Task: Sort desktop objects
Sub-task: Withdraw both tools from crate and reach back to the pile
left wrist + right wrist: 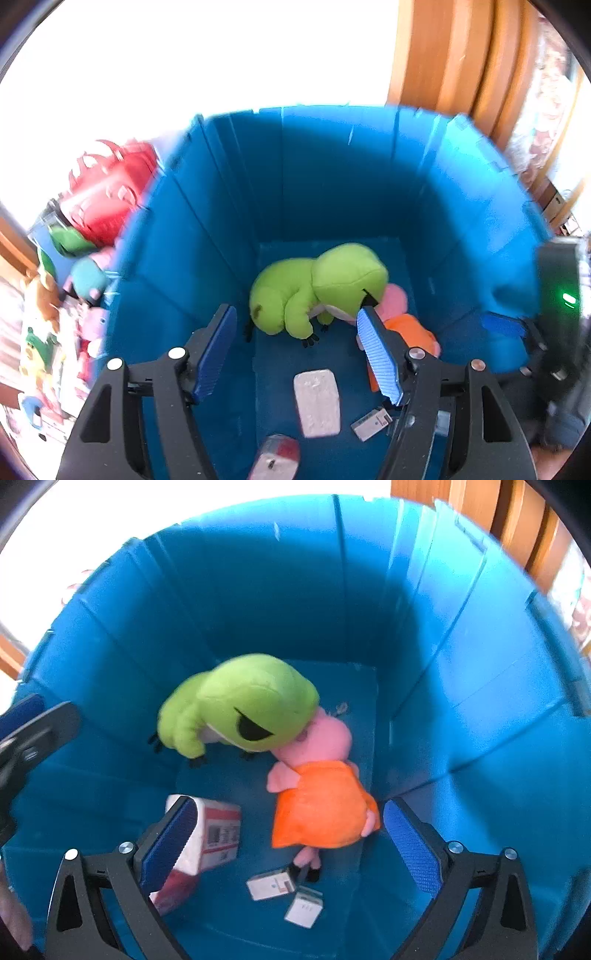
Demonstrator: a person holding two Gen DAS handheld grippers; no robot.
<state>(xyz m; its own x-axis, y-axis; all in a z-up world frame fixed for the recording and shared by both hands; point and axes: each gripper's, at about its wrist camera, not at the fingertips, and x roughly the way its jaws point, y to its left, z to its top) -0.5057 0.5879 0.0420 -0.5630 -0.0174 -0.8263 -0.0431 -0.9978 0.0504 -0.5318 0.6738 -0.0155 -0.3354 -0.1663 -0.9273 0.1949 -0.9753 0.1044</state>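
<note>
Both grippers hang over a deep blue bin (325,177), pointing steeply down into it. The left gripper (297,325) has its jaws parted a good way, with nothing between the ribbed blue pads (380,358) and nothing touching them. Beyond its fingertips, on the bin floor, lies a green frog plush (314,291), on its side and well below the fingers. Just behind the tip of its right-hand finger, a pink pig plush in an orange dress (402,325) shows partly, pressed against the frog's head. Between the two fingers and nearer the wrist lies a pale wrapped packet (317,404), with a small card box (371,422) beside the right-hand finger and a red and white packet (275,458) at the lower edge. Outside the bin, left of the left-hand finger, is a heap of other soft toys (88,229), blurred. The right gripper (291,812) has its jaws spread very wide and grips nothing. The pig plush (321,805) lies on the floor between its fingers, nearer the right-hand one, apart from both pads. The frog (240,709) lies beyond the fingertips, its head touching the pig's. A tissue pack (218,834) sits partly behind the left-hand finger; whether the pad touches it cannot be told. Two small boxes (288,897) lie between the fingers, near the wrist.
</note>
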